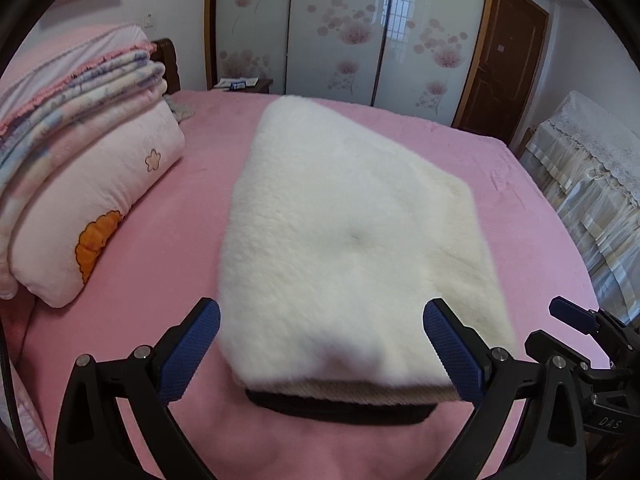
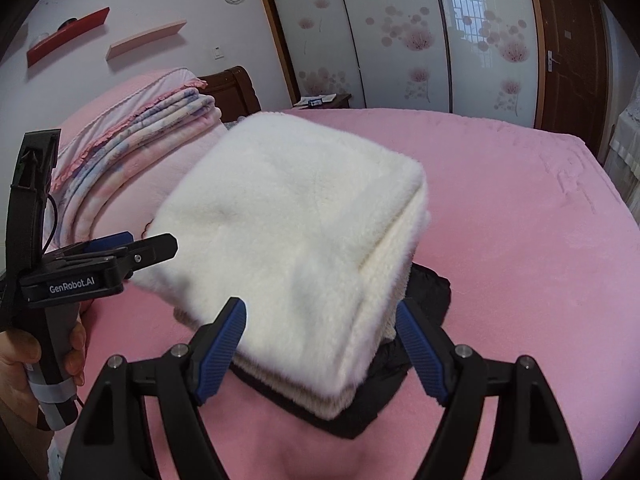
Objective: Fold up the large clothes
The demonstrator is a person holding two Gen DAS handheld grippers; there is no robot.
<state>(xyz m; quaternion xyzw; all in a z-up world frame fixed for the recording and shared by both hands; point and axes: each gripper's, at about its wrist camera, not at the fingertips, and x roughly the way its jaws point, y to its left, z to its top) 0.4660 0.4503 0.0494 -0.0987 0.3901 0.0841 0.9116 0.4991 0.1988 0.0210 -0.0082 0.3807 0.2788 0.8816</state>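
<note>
The pink bed [image 1: 168, 216] fills this bedroom, stacked quilts [image 1: 80, 112] to one side and a flowered wardrobe [image 2: 400, 40] behind. Your white fleecy garment [image 1: 344, 216] lies folded into a thick block in the middle of the bed, dark lining peeking beneath its near edge. Your left gripper [image 1: 320, 352] and right gripper [image 2: 320, 344] both hover above it, fingers wide apart and gripping nothing, likely because the fold looks done. The layers underneath are hidden from you.

Folded white fleece garment [image 2: 296, 248] lies on pink bed [image 2: 520, 240], right gripper [image 2: 320, 344] jaws apart.
</note>
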